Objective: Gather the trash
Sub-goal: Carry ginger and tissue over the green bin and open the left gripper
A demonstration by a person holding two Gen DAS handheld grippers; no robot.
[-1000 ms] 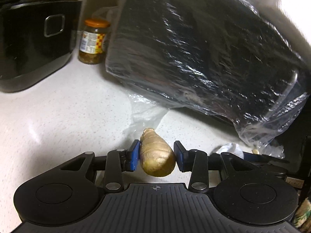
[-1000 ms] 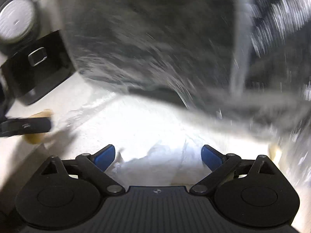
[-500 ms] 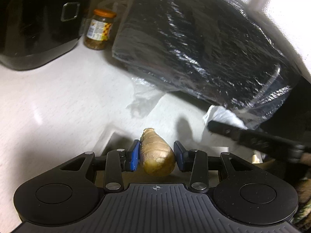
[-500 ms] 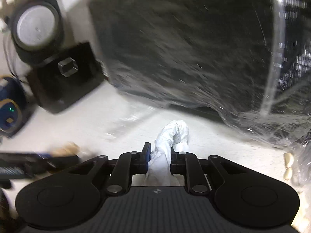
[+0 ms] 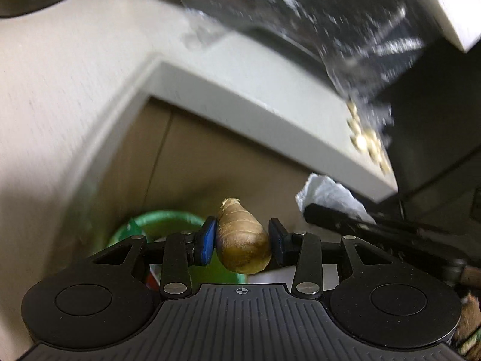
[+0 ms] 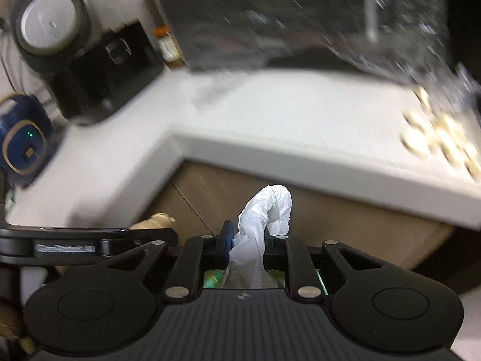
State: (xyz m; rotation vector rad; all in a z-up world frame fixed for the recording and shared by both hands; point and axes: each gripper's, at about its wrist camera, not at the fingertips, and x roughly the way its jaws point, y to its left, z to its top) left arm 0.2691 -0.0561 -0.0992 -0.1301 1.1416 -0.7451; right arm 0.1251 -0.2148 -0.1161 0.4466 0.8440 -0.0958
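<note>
My left gripper (image 5: 242, 240) is shut on a brown, ginger-like root piece (image 5: 242, 243), held off the white counter (image 5: 249, 84) above a green bin (image 5: 168, 219) on the floor below. My right gripper (image 6: 246, 243) is shut on a crumpled white tissue (image 6: 264, 210), also past the counter edge (image 6: 270, 156); a bit of green shows beneath its jaws. In the left wrist view the right gripper with the tissue (image 5: 327, 192) sits to the right. In the right wrist view the left gripper's finger and the root's tip (image 6: 156, 219) appear at the left.
A large black appliance wrapped in clear plastic (image 5: 300, 9) stands on the counter, with pale garlic-like cloves (image 6: 439, 138) beside it. Black appliances (image 6: 99, 69) and a jar (image 6: 165, 42) stand at the back left. Brown cabinet doors (image 5: 216, 162) run under the counter.
The right gripper closed on the white tissue and lifted it. Both grippers pulled back off the counter over its edge, so the cabinet front and the green bin came into view.
</note>
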